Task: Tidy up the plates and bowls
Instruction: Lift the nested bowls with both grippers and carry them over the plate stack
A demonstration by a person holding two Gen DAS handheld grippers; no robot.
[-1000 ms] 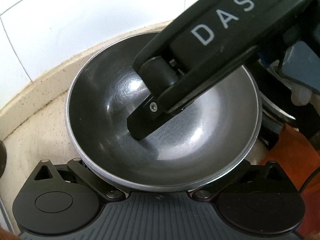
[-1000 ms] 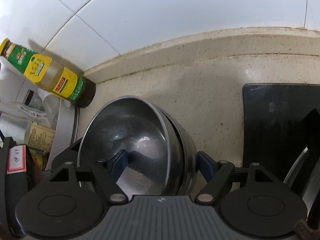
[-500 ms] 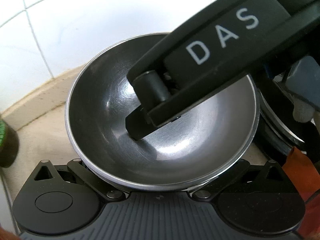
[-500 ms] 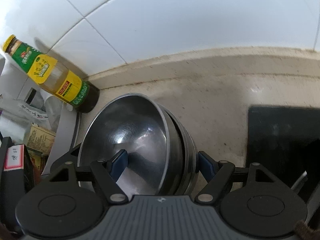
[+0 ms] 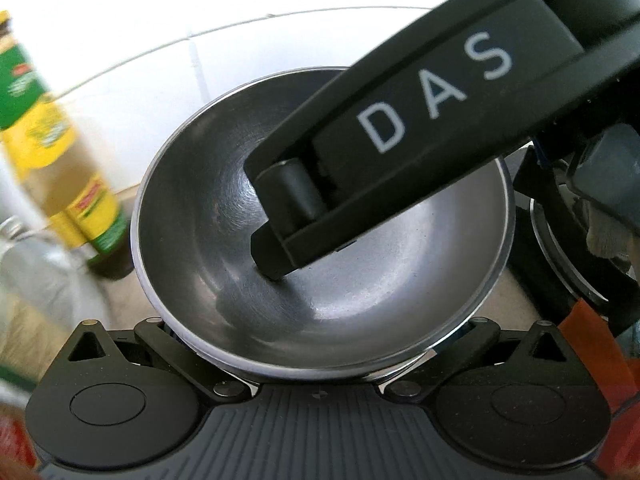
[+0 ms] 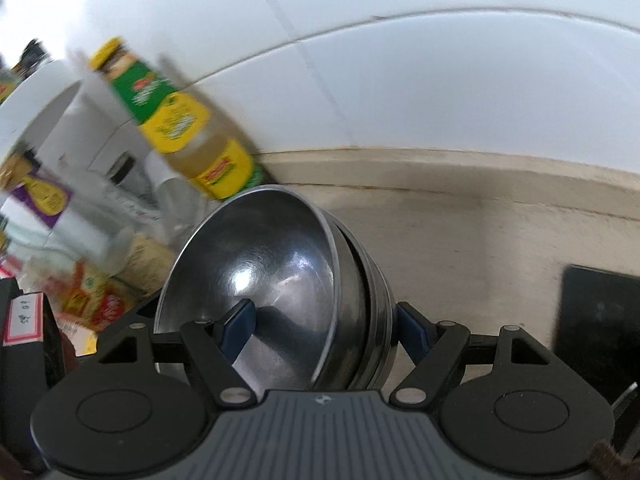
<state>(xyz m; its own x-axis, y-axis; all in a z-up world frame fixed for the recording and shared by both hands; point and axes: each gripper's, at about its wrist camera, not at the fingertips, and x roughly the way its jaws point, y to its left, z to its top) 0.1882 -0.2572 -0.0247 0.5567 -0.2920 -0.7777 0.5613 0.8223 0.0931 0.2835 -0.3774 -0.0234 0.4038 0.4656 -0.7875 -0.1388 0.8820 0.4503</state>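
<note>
The stacked bowls (image 6: 272,280) are brushed, glossy steel with fine circular scratches, the right gripper (image 6: 320,324) is matt black plastic with blue pads (image 6: 238,326), the counter (image 6: 480,248) is speckled beige stone, and the wall tiles (image 6: 400,80) are glossy white.

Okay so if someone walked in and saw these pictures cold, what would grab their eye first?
Probably the shiny steel bowls, nested and tipped on edge at the centre of the right wrist view, with the right gripper clamping one wall, a blue pad inside and one outside. In the left wrist view, a black gripper finger marked DAS reaches into the bowl. A blurred yellow-and-green bottle stands behind, by the white tiles.
</note>
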